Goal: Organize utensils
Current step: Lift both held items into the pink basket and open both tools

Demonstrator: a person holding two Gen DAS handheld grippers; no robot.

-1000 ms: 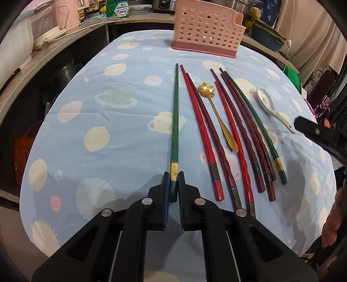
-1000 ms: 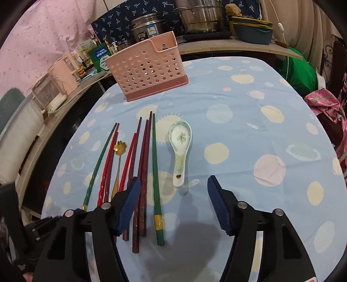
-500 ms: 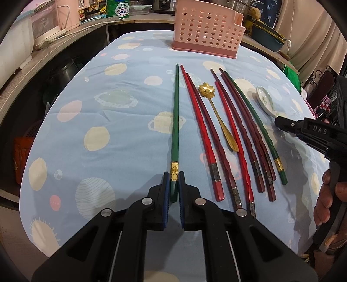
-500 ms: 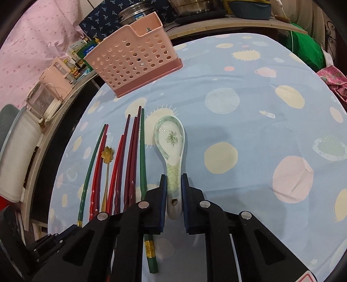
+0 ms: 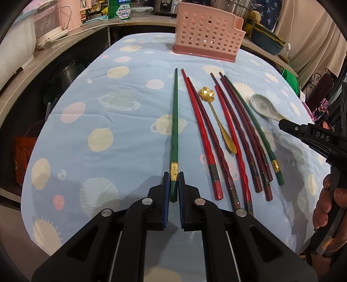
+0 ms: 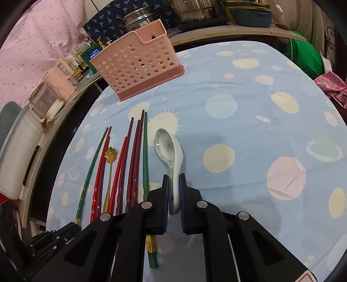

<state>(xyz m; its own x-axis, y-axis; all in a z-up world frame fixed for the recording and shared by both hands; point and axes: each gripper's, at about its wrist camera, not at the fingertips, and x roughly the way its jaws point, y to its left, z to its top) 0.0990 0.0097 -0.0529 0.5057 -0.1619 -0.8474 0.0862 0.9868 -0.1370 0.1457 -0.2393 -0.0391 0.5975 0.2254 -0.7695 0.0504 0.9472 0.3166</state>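
Observation:
My left gripper is shut on the near end of a green chopstick that lies on the blue spotted tablecloth. My right gripper is shut on the handle of a white ceramic spoon, lifted and tilted off the cloth; the spoon also shows in the left wrist view. Red and dark red chopsticks, a second green chopstick and a gold flower spoon lie side by side. A pink perforated utensil basket stands at the table's far end.
Counters around the table carry pots, a blue dish, bottles and boxes and a pink appliance. A green bag sits beyond the table's right edge. The right gripper body and a hand show at right.
The right gripper closed on the ceramic spoon's handle and has lifted and tilted it off the cloth. The left gripper stays shut on the green chopstick, unmoved.

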